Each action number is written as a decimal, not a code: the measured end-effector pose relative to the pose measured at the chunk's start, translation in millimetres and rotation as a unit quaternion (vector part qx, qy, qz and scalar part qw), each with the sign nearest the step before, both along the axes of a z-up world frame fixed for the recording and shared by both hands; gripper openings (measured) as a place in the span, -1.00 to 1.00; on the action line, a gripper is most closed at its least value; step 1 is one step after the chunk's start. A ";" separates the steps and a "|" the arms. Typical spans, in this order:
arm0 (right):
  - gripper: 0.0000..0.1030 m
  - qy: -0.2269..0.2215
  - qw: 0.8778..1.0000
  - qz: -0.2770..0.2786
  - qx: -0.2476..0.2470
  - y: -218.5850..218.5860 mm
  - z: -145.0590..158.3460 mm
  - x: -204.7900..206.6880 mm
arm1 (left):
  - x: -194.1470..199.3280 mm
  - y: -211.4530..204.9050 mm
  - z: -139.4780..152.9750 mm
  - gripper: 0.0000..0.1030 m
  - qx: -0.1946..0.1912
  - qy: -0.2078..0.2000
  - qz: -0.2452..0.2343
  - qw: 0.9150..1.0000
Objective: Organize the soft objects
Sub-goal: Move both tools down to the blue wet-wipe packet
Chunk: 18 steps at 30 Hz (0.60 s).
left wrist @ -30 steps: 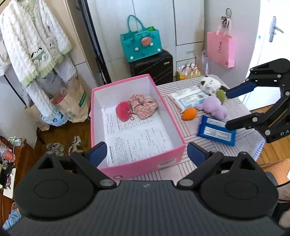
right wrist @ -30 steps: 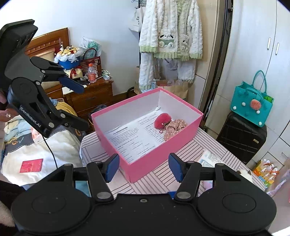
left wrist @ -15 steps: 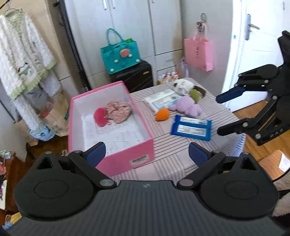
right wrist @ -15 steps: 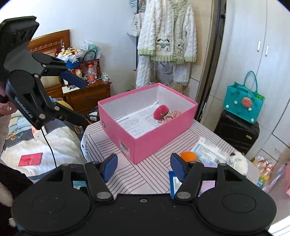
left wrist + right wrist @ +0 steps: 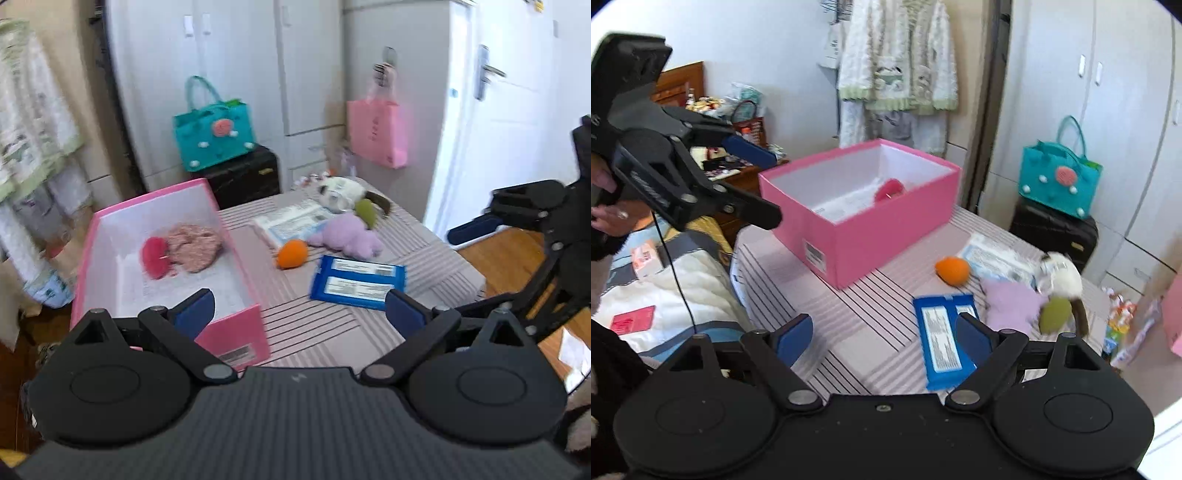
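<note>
- Already in the pink box (image 5: 236, 332): a red pom-pom (image 5: 157, 254) and, I think, a floral scrunchie (image 5: 195, 245).
- Left on the striped tabletop (image 5: 849, 314): orange plush (image 5: 953, 270), purple plush (image 5: 1010, 302), white plush (image 5: 1062, 275).
- My left gripper (image 5: 297, 312) has its fingers spread and empty; my right gripper (image 5: 884, 338) has just been opening, nothing between its fingers.

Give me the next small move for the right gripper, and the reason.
Probably lower the right gripper toward the orange toy. Its jaws have just been opening and hold nothing, and the toy lies loose on the striped table, just outside the pink box that already holds two soft things.
</note>
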State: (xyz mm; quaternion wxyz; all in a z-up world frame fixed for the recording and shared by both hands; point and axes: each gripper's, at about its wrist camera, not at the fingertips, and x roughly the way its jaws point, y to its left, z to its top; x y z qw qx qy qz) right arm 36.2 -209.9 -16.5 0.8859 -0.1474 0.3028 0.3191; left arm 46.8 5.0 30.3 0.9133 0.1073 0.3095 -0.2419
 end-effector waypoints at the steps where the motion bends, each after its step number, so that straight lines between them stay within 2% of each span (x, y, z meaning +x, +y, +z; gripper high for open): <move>1: 0.70 0.000 1.000 -0.006 -0.001 -2.7 -6.1 1.2 | 2.8 -5.2 -0.2 0.94 0.001 0.002 -0.009 1.000; 4: 0.77 -0.002 1.000 -0.017 -0.004 -8.2 -22.0 4.3 | 14.0 -21.3 -5.3 0.94 0.000 0.017 -0.028 0.999; 8: 0.80 -0.016 0.999 -0.027 0.004 -16.3 -45.1 7.6 | 30.7 -37.4 -18.1 0.94 -0.024 0.053 -0.043 0.997; 11: 0.85 -0.065 0.996 -0.064 -0.007 -20.3 -60.9 6.4 | 39.6 -47.6 -27.1 0.94 -0.038 0.069 -0.061 0.995; 13: 0.86 -0.089 0.992 -0.084 -0.007 -24.7 -70.7 7.1 | 43.6 -55.2 -31.6 0.94 -0.037 0.064 -0.061 0.995; 16: 0.87 -0.075 0.992 -0.100 0.011 -31.9 -80.4 17.4 | 48.2 -69.2 -38.6 0.94 -0.017 0.044 -0.068 0.997; 18: 0.90 -0.058 0.991 -0.111 0.038 -37.0 -85.0 23.8 | 54.6 -75.5 -44.3 0.94 -0.009 0.052 -0.072 0.996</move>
